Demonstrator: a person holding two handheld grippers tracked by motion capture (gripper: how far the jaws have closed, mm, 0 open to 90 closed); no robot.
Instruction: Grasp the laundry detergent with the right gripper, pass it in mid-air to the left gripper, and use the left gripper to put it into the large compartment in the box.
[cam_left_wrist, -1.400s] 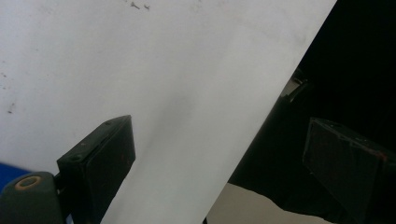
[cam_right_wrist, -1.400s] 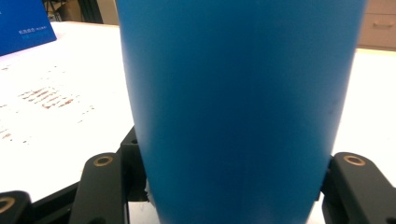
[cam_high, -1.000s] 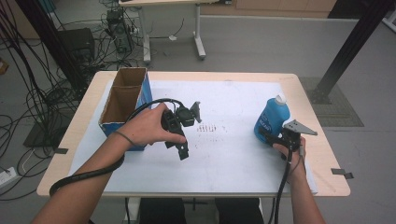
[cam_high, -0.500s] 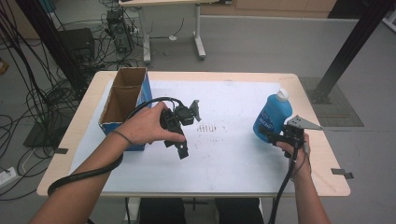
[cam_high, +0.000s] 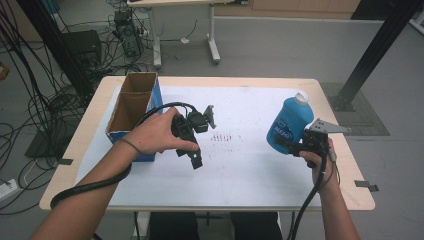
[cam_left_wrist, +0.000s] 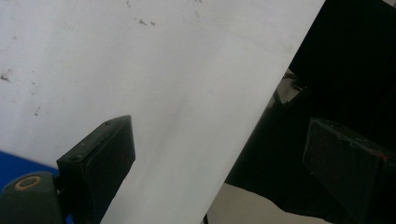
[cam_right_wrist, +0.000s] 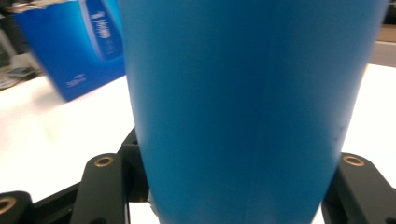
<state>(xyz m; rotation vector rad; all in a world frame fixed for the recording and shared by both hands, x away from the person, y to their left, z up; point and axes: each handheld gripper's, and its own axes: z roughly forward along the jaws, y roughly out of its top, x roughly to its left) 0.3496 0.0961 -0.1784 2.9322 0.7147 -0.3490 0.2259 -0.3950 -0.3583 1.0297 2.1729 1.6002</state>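
Fingers of the right gripper clasp a smooth, rounded blue plastic bottle.

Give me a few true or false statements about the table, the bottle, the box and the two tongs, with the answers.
1. The blue bottle sits between the jaws of the right tongs. True.
2. The cardboard box lies flat and sealed. False: it stands open at the top.
3. The left tongs are open with nothing between the jaws. True.
4. The bottle has a red cap. False: the cap is white.
5. The box is at the table's right edge. False: it is at the left.
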